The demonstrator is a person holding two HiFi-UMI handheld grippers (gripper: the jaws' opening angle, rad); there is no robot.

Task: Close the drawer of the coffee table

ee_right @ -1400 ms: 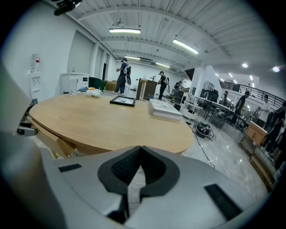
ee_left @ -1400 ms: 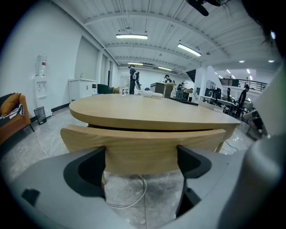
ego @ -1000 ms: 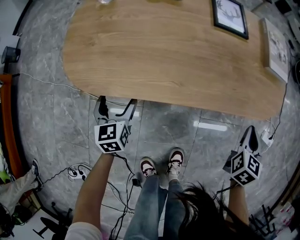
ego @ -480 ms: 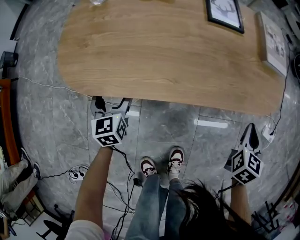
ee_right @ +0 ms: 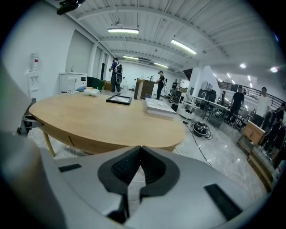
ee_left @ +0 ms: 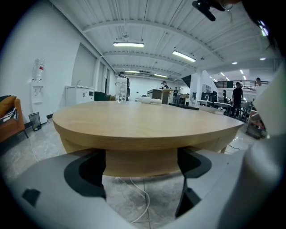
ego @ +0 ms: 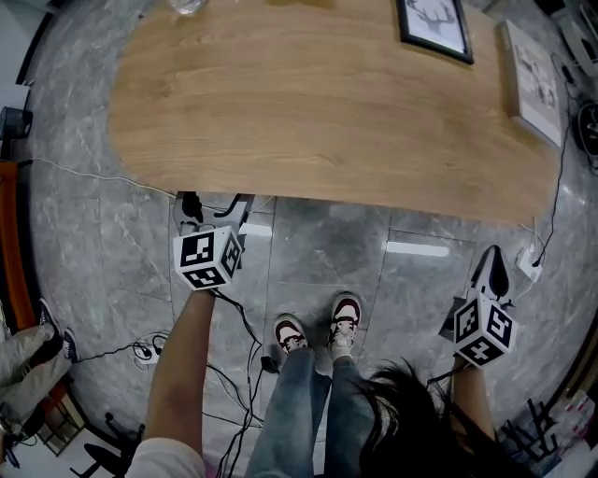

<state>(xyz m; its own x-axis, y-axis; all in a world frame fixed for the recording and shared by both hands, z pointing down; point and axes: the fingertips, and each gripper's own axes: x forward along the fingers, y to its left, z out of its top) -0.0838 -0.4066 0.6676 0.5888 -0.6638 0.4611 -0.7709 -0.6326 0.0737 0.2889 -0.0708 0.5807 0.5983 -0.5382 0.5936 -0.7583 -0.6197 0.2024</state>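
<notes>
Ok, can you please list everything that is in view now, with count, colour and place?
coffee table: one, light wood, upper middle
framed picture: one, black frame, table's far right part
flat pale thing: one, white, table's right end
clear bottle: one, table's far left edge
cables: several, black and white, grey floor
power strip: one, white, floor, right
shoes: two, white and dark red, floor
left gripper: grey, open, empty, by table's near edge
right gripper: grey, shut, empty, right

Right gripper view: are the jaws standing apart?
No, the right gripper has its jaws pressed together at the tips, with nothing between them.
</notes>
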